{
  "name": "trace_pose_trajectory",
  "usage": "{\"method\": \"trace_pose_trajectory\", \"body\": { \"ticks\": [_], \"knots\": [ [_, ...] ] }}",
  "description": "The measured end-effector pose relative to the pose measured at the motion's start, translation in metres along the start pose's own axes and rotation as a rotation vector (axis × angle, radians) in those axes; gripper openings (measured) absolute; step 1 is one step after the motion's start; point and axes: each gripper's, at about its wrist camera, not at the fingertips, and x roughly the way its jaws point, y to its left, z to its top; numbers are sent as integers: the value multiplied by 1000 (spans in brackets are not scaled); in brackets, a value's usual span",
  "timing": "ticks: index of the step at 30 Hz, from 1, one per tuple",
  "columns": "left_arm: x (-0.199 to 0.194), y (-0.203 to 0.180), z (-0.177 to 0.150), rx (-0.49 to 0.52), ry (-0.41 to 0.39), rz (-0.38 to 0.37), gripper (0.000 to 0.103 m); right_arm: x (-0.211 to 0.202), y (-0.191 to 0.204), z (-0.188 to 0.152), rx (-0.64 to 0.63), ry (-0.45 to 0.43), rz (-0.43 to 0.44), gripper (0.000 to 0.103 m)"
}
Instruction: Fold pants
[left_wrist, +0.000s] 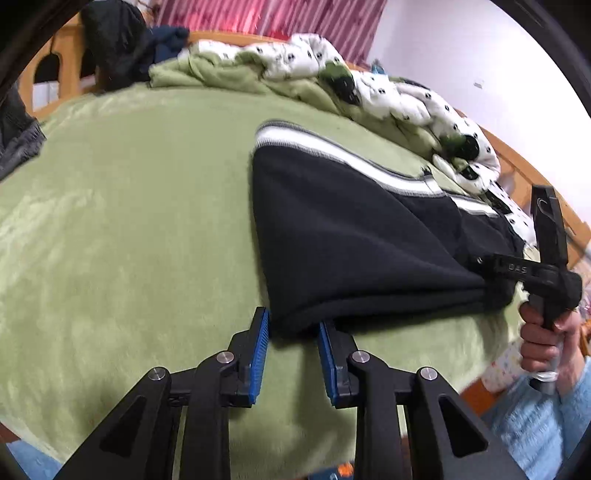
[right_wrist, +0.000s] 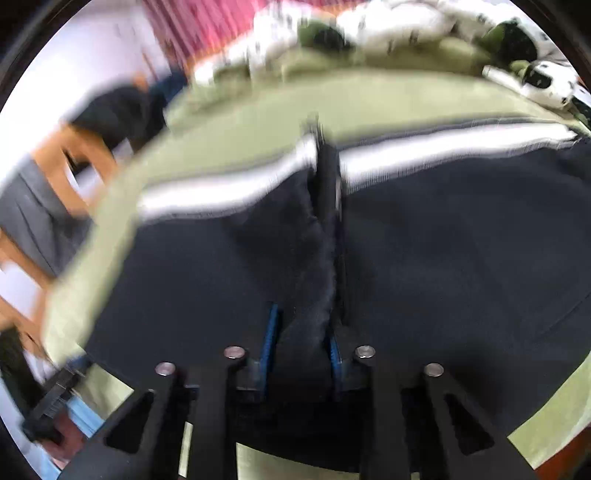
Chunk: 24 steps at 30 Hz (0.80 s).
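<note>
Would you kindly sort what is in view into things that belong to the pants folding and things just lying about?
Belongs to the job:
- black pants with the white stripe
- left tool, at the pants' near corner
- right tool, fabric bunched between its pads
- green blanket under them

Just lying about:
- spotted white quilt
- dark clothes on the wooden bed frame

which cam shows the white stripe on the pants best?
Left wrist. The white stripe is sharp there, running along the far edge of the black pants on the green blanket. The right wrist view also shows the stripe, closer but smeared by motion blur.
</note>
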Motion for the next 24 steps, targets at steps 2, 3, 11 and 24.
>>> {"method": "trace_pose_trajectory", "body": {
  "ticks": [2,3,11,24],
  "knots": [
    [-9,-1,3,24,24,-25,25,-11,9,2,-78,-11,-9,40],
    [-14,-3,3,38,20,-34,25,-19,10,2,-89,-36,-10,46],
    [-26,-13,44,67,-49,-64,41,-53,24,46,-235,-243,-72,46],
    [30,-12,37,66,28,37,52,36,-1,71,-220,-39,-72,3]
  ]
}}
